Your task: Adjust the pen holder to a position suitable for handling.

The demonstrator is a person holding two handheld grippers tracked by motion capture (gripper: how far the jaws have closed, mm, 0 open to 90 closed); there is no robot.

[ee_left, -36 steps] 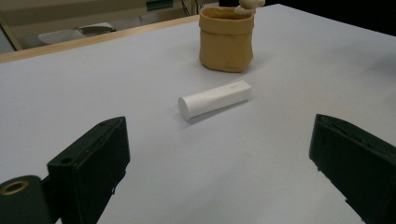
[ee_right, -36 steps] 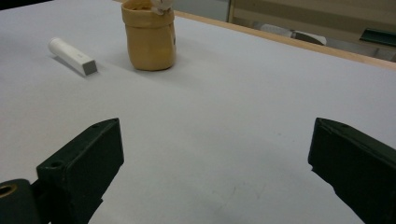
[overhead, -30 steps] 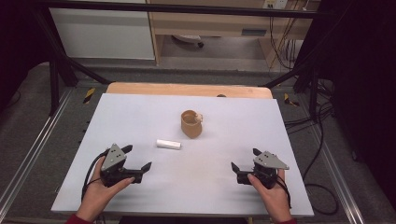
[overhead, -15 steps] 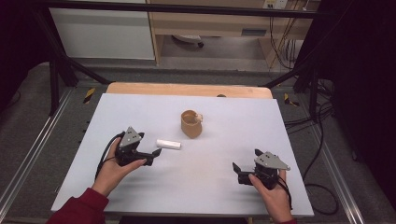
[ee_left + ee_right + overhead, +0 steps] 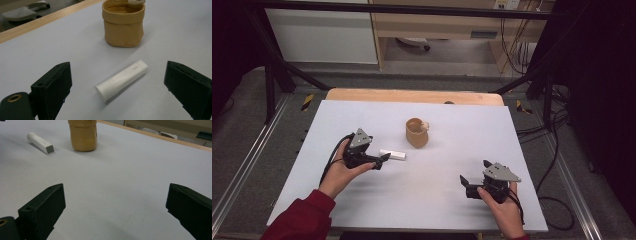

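Your left gripper (image 5: 117,87), jaws wide, straddles the white plastic tube (image 5: 121,79) lying just before the tan paper-like pouch (image 5: 123,23), ready to pinch; your right gripper (image 5: 115,215) idles wide.

My left gripper (image 5: 384,161) is reached out over the left-centre of the table, its jaws spread wide and level, with my left hand (image 5: 338,172) wrapped around its body and a red sleeve (image 5: 299,220) running back to the near edge. My right gripper (image 5: 466,181) sits low near the front right of the table, jaws likewise wide apart and pointing left, with my right hand (image 5: 504,212) gripping it from behind.
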